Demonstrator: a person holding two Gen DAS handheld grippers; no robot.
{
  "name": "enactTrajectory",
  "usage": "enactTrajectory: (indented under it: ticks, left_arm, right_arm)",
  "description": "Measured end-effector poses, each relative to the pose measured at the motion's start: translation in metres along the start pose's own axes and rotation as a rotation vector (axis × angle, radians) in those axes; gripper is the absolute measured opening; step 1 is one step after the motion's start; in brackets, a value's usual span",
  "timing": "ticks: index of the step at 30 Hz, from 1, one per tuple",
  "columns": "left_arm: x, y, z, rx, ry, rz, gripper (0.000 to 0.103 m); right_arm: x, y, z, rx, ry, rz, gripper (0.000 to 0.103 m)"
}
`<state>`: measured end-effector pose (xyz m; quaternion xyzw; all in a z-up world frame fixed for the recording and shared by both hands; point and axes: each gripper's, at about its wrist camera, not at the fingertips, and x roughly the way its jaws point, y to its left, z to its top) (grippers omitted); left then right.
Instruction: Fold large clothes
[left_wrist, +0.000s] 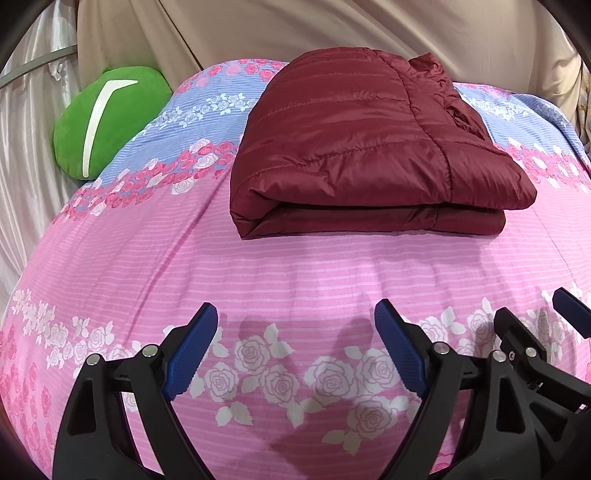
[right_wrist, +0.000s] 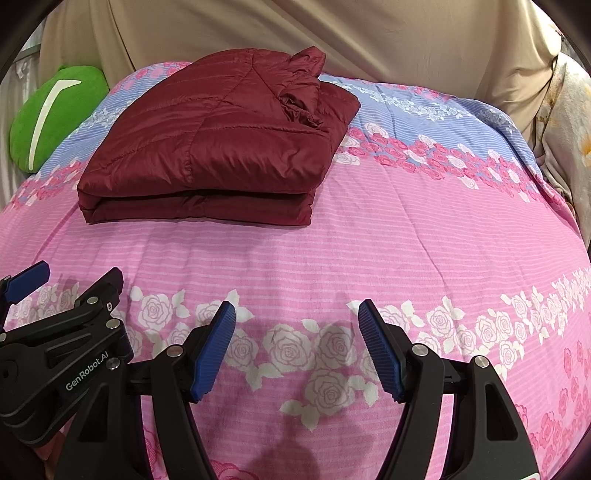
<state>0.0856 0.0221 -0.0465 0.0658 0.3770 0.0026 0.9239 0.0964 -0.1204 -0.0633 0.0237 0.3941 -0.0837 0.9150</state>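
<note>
I have the bed in front of me, covered by a pink and blue cotton bedspread printed with white and pink roses (left_wrist: 280, 266), and it fills most of both wrist views. On its far half lies the dark red quilted puffer jacket (left_wrist: 354, 147), already doubled into a thick rectangular bundle with its folded edge facing me and a bunched hood or collar sitting loose at the far right corner. A green plush cushion with a white stripe (left_wrist: 107, 118) sits off the bedspread's far left edge, well apart from the jacket.

My left gripper (left_wrist: 295, 354) hovers over the near rose band with its blue ribbed pads spread wide, holding nothing. My right gripper (right_wrist: 295, 354) is just beside it, equally spread and empty. Neither touches the jacket; both are well short of it.

I judge the folding to be essentially finished, or one last fold away. If I go on, I would bring both grippers forward to the bundle, tuck the bunched collar flat, and perhaps pinch the near corners to halve it once more.
</note>
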Motion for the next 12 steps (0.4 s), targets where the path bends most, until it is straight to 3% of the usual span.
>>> enactTrajectory:
  ticks: [12]
  left_arm:
    - [-0.0005,-0.0015,0.0,0.008,0.001,-0.01,0.078]
  right_arm:
    - [0.0006,-0.0024,-0.0002,-0.005,0.001,0.0,0.068]
